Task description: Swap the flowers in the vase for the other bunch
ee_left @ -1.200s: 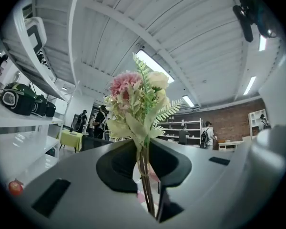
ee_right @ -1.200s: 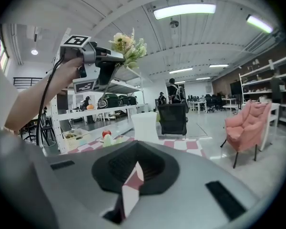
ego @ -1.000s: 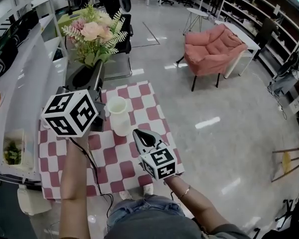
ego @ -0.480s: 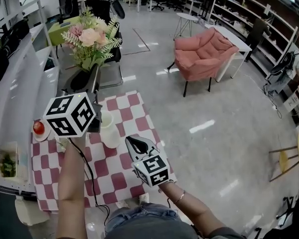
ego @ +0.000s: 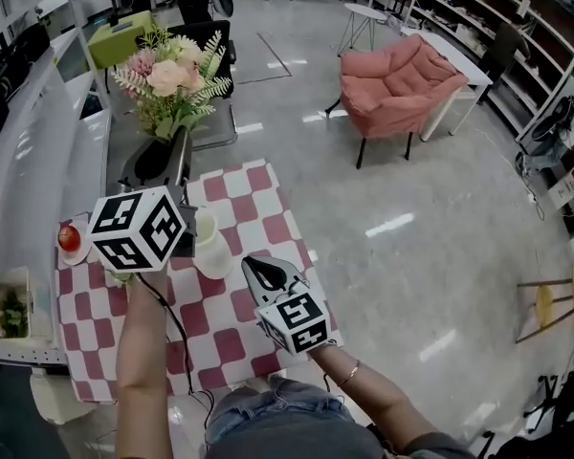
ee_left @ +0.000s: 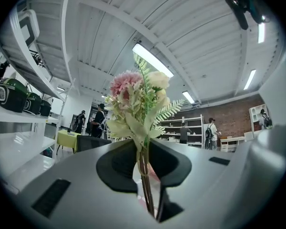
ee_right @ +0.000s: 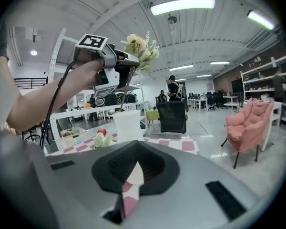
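Change, left gripper: the left gripper has come down the frame towards the vase. Its marker cube now covers the vase's left side; a second ago it sat clear to the left.
Change, view: a red round fruit on a small dish has come into the left of the head view.
Left jaws: nearly closed, clamped on the thin green stems of the held bunch, as before.
Right jaws: the right gripper sits at lower centre, jaws brought together to a narrow slit with nothing in it.
Task item, held bunch: the bunch of pink and cream artificial flowers with fern leaves is at upper left, lying level, heads pointing away from the person.
Task item, vase: the white cylindrical vase stands upright on the red-and-white checked counter. No stems show in it.
Task item, other bunch: the pale green-and-white bunch lies on the counter, left of the vase in the right gripper view.
Meaning for task: the vase is probably ready for loading. Which bunch goes in cannot be told.
Count: two bunches, one vase, one fruit, two grippers, one counter.
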Demonstrator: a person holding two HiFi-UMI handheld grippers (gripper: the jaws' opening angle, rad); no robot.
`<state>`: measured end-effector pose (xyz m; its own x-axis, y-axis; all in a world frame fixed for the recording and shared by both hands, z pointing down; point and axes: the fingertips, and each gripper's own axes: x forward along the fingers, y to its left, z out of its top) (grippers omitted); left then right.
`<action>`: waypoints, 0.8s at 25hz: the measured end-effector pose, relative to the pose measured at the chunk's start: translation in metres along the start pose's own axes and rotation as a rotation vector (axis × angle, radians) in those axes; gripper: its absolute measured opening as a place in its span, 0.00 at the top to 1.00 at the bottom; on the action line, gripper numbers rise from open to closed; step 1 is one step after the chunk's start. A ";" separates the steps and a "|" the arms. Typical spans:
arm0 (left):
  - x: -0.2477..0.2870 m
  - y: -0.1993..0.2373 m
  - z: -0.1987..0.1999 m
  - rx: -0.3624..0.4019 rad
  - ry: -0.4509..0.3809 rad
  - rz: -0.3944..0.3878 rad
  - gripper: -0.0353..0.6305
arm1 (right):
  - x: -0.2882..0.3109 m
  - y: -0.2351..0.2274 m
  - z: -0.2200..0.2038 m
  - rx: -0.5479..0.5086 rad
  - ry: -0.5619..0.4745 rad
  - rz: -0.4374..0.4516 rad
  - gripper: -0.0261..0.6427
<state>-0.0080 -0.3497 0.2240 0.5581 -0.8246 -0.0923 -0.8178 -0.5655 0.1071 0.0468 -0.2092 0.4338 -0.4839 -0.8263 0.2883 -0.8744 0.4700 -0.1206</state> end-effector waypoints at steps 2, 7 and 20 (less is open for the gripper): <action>0.002 0.004 -0.005 -0.009 0.001 0.007 0.84 | 0.005 0.000 -0.001 0.001 0.009 0.008 0.95; 0.000 0.007 -0.011 -0.013 -0.003 0.013 0.84 | 0.013 0.002 -0.005 0.003 0.025 0.022 0.95; -0.013 -0.005 -0.028 0.030 0.021 0.009 0.78 | 0.016 0.003 -0.008 -0.004 0.030 0.028 0.95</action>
<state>-0.0076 -0.3367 0.2524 0.5535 -0.8298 -0.0708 -0.8263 -0.5578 0.0777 0.0365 -0.2185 0.4456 -0.5070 -0.8029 0.3136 -0.8602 0.4944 -0.1251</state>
